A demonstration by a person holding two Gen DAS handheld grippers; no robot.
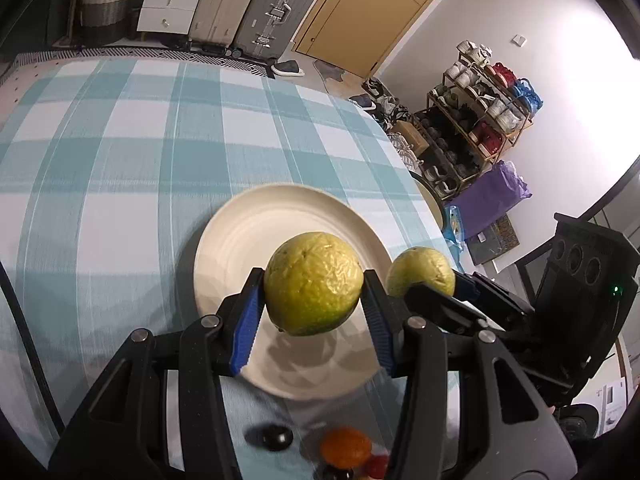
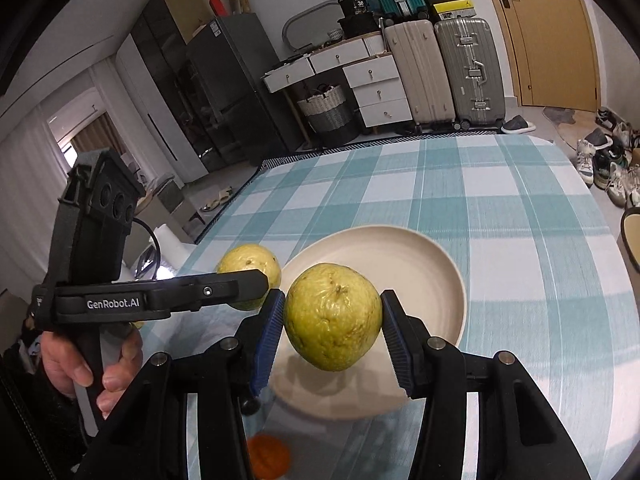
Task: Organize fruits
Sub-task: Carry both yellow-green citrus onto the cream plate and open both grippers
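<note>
Each hand-held gripper, left (image 1: 313, 286) and right (image 2: 333, 316), clamps a guava (yellow-green, wrinkled) above the plate (image 1: 224, 240), evidently for setting down there.

Checked-cloth table (image 1: 120, 152): cream plate (image 1: 224, 248), orange fruit (image 1: 346, 446), dark fruit (image 1: 275, 436).

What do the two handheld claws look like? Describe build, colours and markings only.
Both the left claw and right claw are matte black, with silver pivot pins and ribbed blue finger pads. The left one carries white "GenRobot.AI" lettering, three round holes on its housing and a black cable; a bare hand grips it.
</note>
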